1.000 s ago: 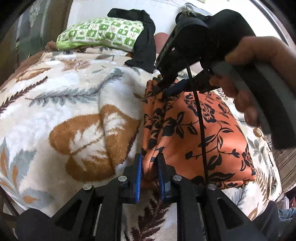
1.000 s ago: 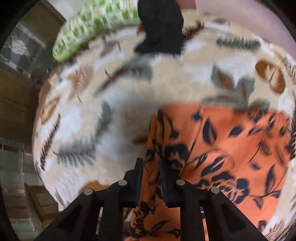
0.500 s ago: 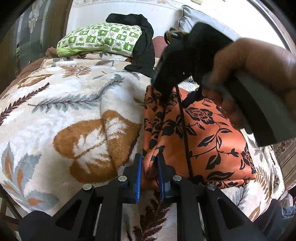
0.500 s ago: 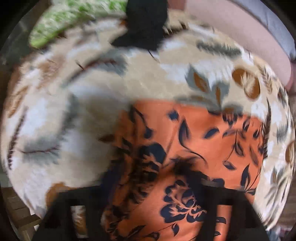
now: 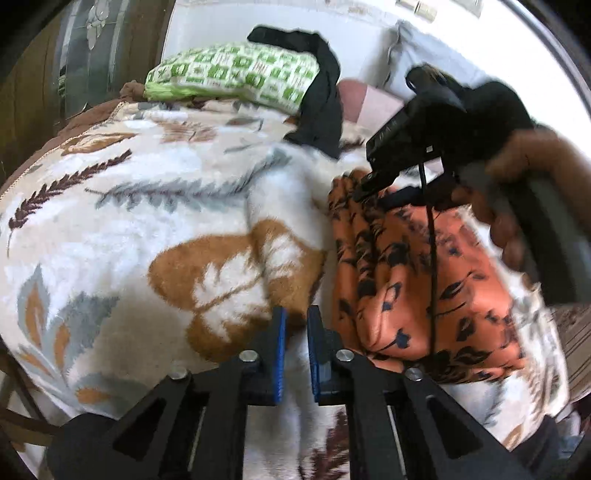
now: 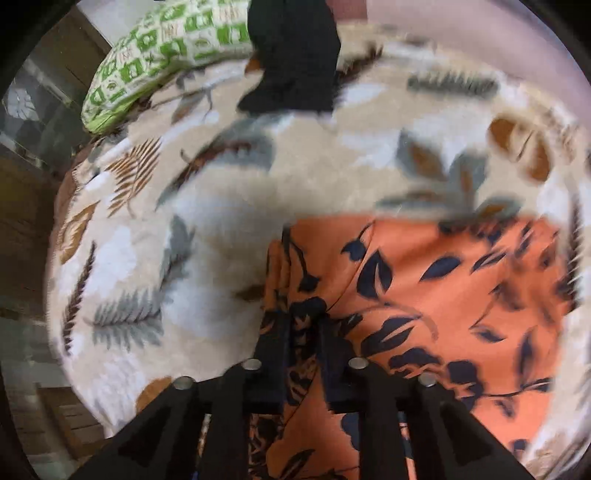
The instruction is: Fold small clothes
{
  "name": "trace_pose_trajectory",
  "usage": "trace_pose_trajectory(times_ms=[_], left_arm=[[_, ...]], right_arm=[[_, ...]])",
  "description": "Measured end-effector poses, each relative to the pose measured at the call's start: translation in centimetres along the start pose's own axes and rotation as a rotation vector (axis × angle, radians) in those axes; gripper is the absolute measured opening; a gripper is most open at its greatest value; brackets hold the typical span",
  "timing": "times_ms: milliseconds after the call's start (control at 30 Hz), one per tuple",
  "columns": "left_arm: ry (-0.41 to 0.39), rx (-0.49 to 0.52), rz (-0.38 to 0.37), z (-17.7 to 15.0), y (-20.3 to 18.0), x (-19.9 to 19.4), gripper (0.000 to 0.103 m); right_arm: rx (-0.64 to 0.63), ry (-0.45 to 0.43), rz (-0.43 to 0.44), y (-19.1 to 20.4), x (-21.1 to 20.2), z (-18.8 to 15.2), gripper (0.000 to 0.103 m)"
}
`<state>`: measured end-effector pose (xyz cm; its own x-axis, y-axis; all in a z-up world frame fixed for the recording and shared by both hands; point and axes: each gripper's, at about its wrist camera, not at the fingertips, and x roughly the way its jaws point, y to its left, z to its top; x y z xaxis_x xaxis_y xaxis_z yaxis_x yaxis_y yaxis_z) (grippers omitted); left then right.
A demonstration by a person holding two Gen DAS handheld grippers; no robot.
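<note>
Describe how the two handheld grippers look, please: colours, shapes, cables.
Left gripper: black angular frame, silver bolts, two flat blue pads. Right gripper: same black frame and silver bolts; its body is a bulky black housing on a grey handle, with a thin black cable hanging.

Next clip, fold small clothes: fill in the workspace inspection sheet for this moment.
Surface: leaf-print blanket on a bed, rumpled.
Job's things: orange flowered cloth, bunched along its left edge, lying on the blanket.
Clutter: green pillow at the far end; black garment draped over it.
Grippers: left gripper nearly closed, nothing between its jaws, just left of the cloth. Right gripper closing, cloth edge between its jaws; a hand holds it.
Cables: black cable hangs from the right gripper across the cloth.
Surroundings: white wall behind; glass-fronted wooden cabinet at left.
</note>
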<state>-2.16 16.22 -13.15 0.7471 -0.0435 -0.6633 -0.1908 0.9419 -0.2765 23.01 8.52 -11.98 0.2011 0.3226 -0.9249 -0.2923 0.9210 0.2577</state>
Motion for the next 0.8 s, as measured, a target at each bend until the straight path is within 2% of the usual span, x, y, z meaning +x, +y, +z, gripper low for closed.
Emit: trace_pose_trajectory(times_ms=[33,67,100,133,267,400,500,567,600,633,700,733,800], left_arm=[[-0.012,0.002,-0.017,0.1,-0.2,-0.3,0.03],[-0.019,0.006,-0.033,0.2,-0.5,-0.6,0.04],[-0.02,-0.002,-0.058,0.4,-0.9,-0.9,0.051],[-0.02,-0.008,-0.073,0.4,-1.0,-0.9,0.051],[-0.018,-0.005,-0.159,1.8,-2.3,-1.2,0.051],[0.012,-0.027,-0.181,2.5,-2.8,-1.1,0.051],[0.018,-0.052,-0.196,2.7,-2.6,-2.0,0.051],[0.037,-0.045,-0.225,3.6,-2.9,-1.7,0.057],[0.051,-0.045,-0.257,4.2,-3.0,-1.0,0.063],[0.071,-0.048,-0.278,4.6,-3.1,-0.3,0.07],[0.177,-0.055,-0.337,6.2,-3.6,3.5,0.07],[0.201,-0.069,-0.336,6.7,-3.4,4.8,0.07],[0.301,-0.096,-0.298,7.7,-3.0,8.5,0.068]], right_arm=[[-0.005,-0.026,0.029,-0.1,-0.7,-0.2,0.031],[0.003,-0.041,0.067,-0.4,-1.4,-0.2,0.045],[0.024,-0.052,0.104,-0.8,-2.1,-0.2,0.066],[0.055,-0.081,0.136,-1.2,-3.3,-0.4,0.07],[0.097,-0.163,0.211,-3.4,-6.1,-1.5,0.07],[0.204,-0.243,0.286,-8.4,-8.6,-5.4,0.07],[0.267,-0.256,0.279,-13.1,-9.3,-8.6,0.07],[0.301,-0.249,0.26,-16.3,-9.4,-10.9,0.07],[0.318,-0.24,0.25,-17.7,-9.2,-11.8,0.071],[0.336,-0.23,0.249,-19.0,-8.9,-12.4,0.071],[0.373,-0.219,0.268,-20.9,-8.5,-13.3,0.071],[0.387,-0.226,0.286,-21.7,-8.4,-13.5,0.071],[0.387,-0.235,0.314,-22.6,-8.2,-13.7,0.071]])
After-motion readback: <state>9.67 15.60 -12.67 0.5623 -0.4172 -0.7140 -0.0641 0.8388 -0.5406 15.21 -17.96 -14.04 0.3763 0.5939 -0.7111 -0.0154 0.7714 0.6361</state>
